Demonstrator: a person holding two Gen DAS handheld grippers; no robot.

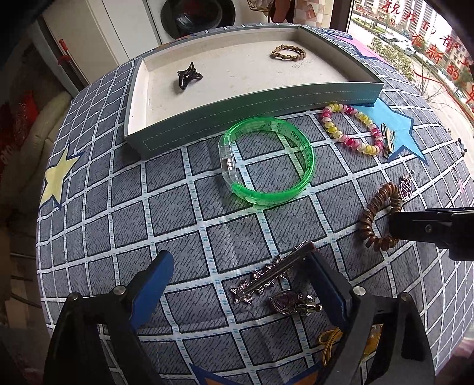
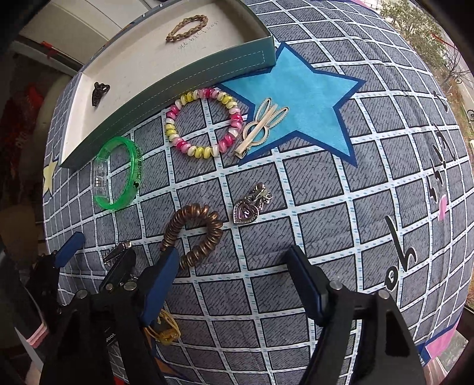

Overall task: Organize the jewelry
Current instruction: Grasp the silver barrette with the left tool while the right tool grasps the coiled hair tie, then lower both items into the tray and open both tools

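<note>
A star-studded metal hair clip (image 1: 266,278) lies between the spread, empty jaws of the left gripper (image 1: 240,275), touching its right pad. The right gripper (image 2: 232,260), jaws apart and empty, hovers just short of a ridged copper coil tie (image 2: 194,234). Beyond, bare checked cloth (image 1: 166,207) reaches the shallow tray (image 1: 257,103).

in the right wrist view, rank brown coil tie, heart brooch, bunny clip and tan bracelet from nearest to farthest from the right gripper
1. brown coil tie, by the right gripper's left finger
2. heart brooch, just beyond
3. bunny clip, on the blue star
4. tan bracelet, in the tray
</note>
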